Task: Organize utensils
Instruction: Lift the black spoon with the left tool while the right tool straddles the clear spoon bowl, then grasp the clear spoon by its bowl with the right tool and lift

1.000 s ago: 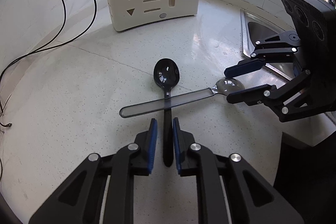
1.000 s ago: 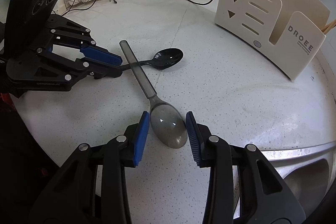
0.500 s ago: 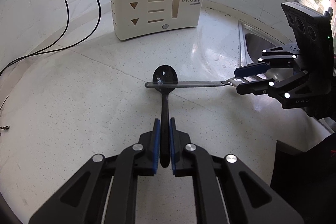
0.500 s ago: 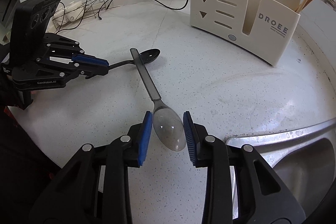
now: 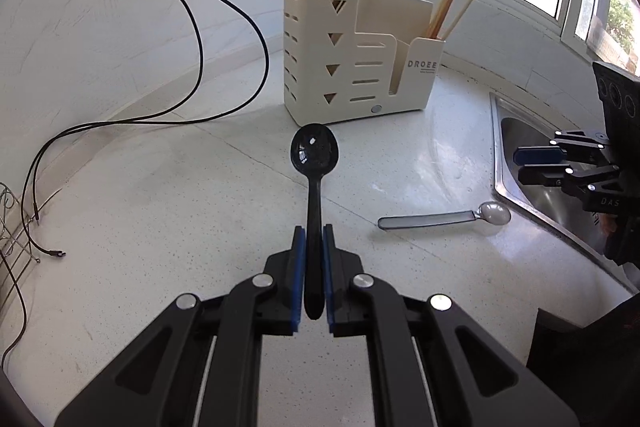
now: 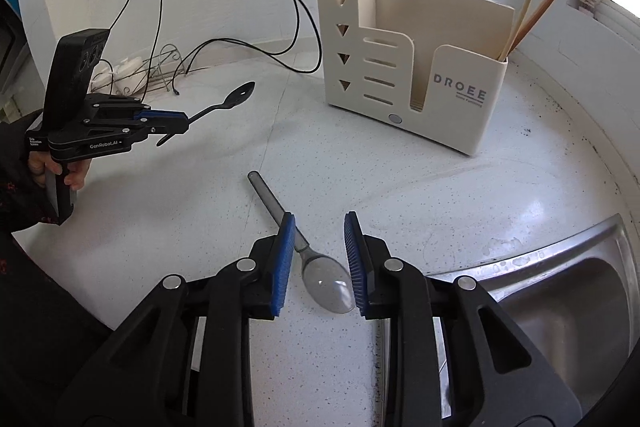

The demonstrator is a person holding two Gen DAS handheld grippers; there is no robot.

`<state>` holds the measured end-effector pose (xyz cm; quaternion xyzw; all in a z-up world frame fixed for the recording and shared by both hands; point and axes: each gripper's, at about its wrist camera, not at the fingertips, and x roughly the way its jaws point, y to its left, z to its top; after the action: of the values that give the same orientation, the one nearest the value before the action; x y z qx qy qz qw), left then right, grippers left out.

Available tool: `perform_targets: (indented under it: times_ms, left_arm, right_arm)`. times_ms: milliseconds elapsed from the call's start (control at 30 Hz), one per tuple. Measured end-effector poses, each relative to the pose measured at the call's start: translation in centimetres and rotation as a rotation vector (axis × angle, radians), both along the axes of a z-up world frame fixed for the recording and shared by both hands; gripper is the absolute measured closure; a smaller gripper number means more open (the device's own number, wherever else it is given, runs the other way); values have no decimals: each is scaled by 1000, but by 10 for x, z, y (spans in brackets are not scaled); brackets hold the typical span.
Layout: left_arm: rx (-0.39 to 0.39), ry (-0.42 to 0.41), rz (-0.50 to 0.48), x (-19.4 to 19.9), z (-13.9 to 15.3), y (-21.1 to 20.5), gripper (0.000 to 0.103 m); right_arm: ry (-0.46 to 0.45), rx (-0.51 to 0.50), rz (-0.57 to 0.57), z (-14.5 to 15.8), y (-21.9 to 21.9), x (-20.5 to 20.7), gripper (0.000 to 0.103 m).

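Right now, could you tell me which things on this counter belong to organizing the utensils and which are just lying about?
Belongs to the job:
- black spoon, clamped in the left claw
- grey spoon, flat on the counter under the open right claw
- cream utensil holder with chopsticks

Just lying about:
- black cables
- wire rack
- sink

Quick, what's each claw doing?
Left gripper: shut on the black spoon.
Right gripper: open, jaws just been closing; grey spoon lies below, ungripped.
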<state>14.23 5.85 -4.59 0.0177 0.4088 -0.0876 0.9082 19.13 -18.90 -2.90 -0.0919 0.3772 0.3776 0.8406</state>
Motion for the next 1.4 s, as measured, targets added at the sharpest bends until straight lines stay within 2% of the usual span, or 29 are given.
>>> perform_targets:
  times_ms: [200, 367, 600, 733, 900, 1100, 1167, 1400]
  left_arm:
    - [10, -13, -16, 1, 3, -3, 95]
    - [8, -16, -22, 0, 4, -3, 95]
    - [8, -4, -20, 0, 2, -3, 95]
    - [4, -5, -16, -2, 2, -2, 95]
    - [-5, -4, -9, -1, 2, 2, 95]
    - [-12, -9, -11, 0, 5, 5, 95]
    - [-12, -12, -10, 0, 5, 6, 95]
    - [-14, -24, -1, -2, 8, 10, 95]
  right_arm:
    - [14, -12, 40, -7, 7, -2, 74]
    - [41, -74, 68, -26, 21, -5, 74]
    - [23, -181, 123, -46, 51, -3, 74]
    - [32, -205, 138, -51, 60, 3, 77]
    - [38, -237, 161, -52, 65, 7, 85]
    - [66, -282, 203, -51, 74, 11, 88]
    - [80, -278, 223, -50, 75, 12, 92]
    - [110, -187, 199, -44, 67, 12, 92]
